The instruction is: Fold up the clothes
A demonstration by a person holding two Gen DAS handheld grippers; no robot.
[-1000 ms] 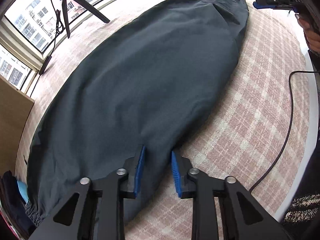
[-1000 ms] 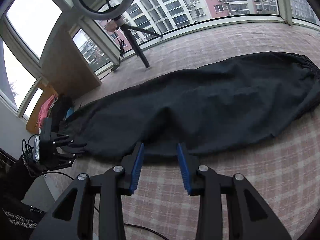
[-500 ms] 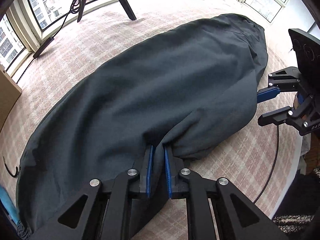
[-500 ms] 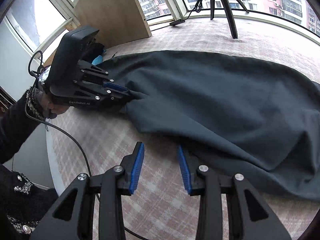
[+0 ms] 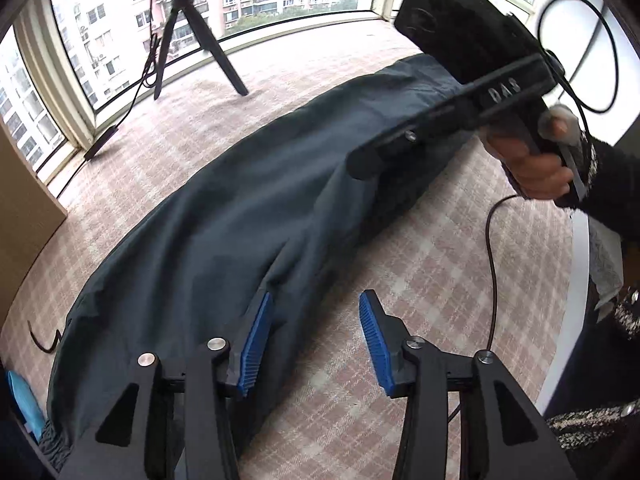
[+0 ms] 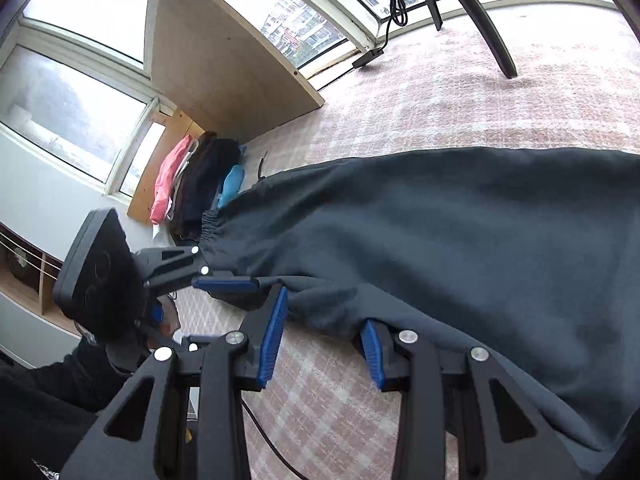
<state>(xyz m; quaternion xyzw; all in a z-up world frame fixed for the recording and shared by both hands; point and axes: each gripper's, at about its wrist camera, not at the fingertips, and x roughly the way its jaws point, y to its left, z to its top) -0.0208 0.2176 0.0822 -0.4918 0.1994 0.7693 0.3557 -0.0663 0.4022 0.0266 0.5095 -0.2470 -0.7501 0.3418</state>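
Dark trousers [image 5: 224, 232] lie lengthwise across a pink plaid surface [image 5: 420, 264], with the elastic waistband [image 6: 210, 226] at one end, next to a pile of folded clothes [image 6: 192, 184] against the wall.

Left gripper [image 5: 316, 340]: its jaws have just been opening, and the blue pads now stand apart. The near edge of the trousers lies beside its left pad [image 5: 256, 344], and only bare plaid shows between the pads; nothing is gripped.

Right gripper [image 6: 324, 332]: jaws partly apart, held low at the near edge of the trousers. A fold of cloth bulges into the gap and drapes over the right pad [image 6: 372, 354], while the left pad [image 6: 274, 336] stands clear against the plaid. The pads do not press on the fabric.

In the left wrist view the right gripper appears as a black body held by a hand [image 5: 536, 160] in a dark sleeve, above the middle of the trousers.

Background: a tripod [image 5: 188, 36] stands on the surface by the windows, and a wooden panel [image 6: 224, 60] leans near the clothes pile. A black cable [image 5: 492, 264] trails across the plaid.
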